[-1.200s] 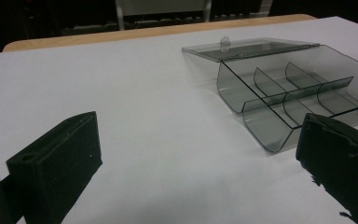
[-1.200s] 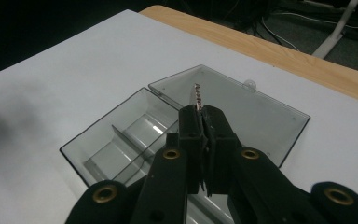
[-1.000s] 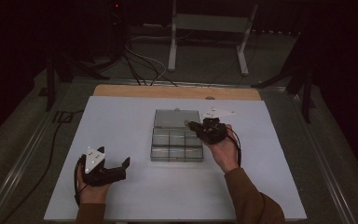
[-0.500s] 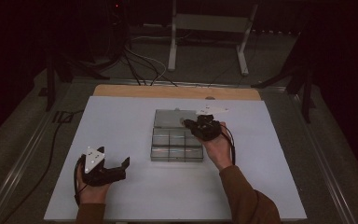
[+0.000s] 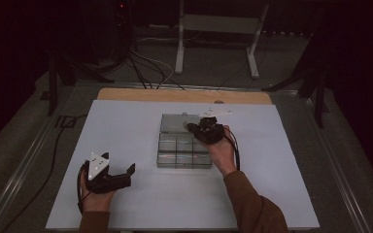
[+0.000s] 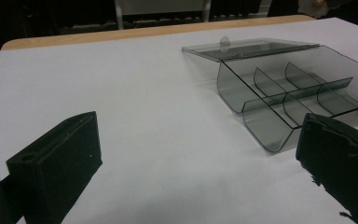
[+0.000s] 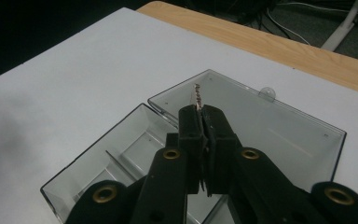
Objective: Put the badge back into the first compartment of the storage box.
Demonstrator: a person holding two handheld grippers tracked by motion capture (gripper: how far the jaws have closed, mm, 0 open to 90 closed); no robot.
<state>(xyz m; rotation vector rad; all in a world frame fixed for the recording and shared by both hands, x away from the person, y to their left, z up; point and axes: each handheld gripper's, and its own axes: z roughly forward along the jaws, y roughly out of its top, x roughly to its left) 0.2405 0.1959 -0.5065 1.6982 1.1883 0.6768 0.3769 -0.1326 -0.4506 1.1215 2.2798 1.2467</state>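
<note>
Black two-jaw right tool (image 7: 200,114) with brass rivets; brown sleeve (image 5: 252,204); grey three-cornered plates.

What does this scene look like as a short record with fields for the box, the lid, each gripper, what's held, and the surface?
box: clear plastic compartment box, open, dividers visible, compartments look empty
lid: hinged lid folded back flat on the table, small round tab at its far edge
left gripper: left gripper low over the white tabletop, fingers wide apart, nothing between them, apart from the box
right gripper: right gripper above the open box, fingers pressed together
held item: thin twisted drill bit sticking out past the fingertips
surface: white tabletop with a wooden far edge
</note>
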